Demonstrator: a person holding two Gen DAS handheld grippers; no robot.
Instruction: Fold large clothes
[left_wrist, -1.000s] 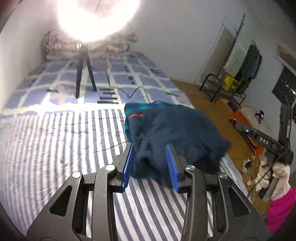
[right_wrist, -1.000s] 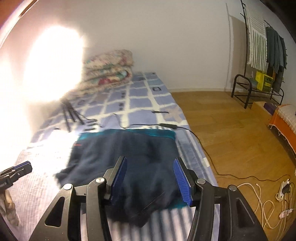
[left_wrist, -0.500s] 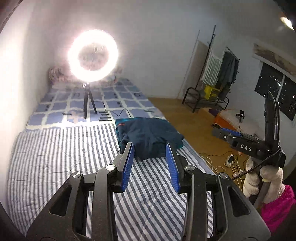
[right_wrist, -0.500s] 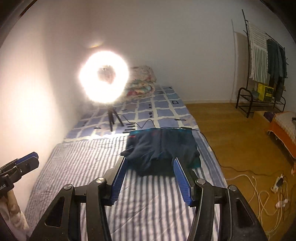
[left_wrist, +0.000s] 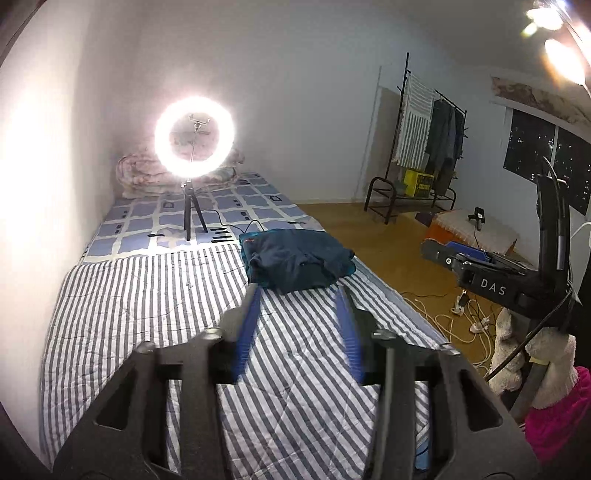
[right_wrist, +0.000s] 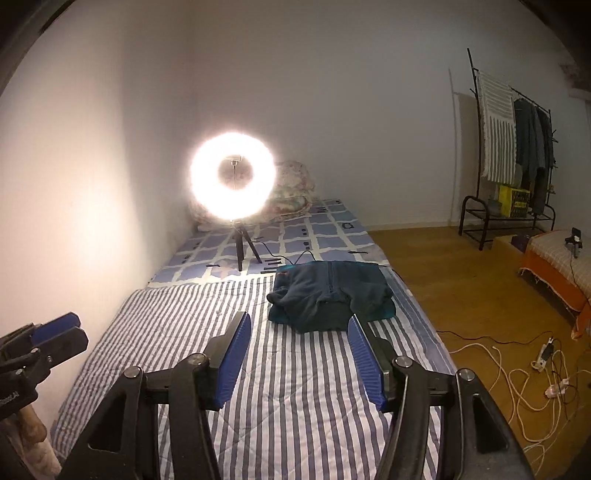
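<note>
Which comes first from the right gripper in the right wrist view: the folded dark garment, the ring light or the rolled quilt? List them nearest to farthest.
From the right gripper:
1. Folded dark garment, just ahead on the striped cover.
2. Ring light, farther up the bed, left of the garment, on its tripod.
3. Rolled quilt, at the far end against the wall, behind the light.

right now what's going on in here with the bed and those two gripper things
A person holds a two-finger gripper in each hand and is folding clothes on the bed. A dark blue garment lies folded in a bundle on the striped cover, near the ring light. Neither gripper holds anything: the left gripper and right gripper both hang above the cover short of the garment, jaws opening with nothing between them.
</note>
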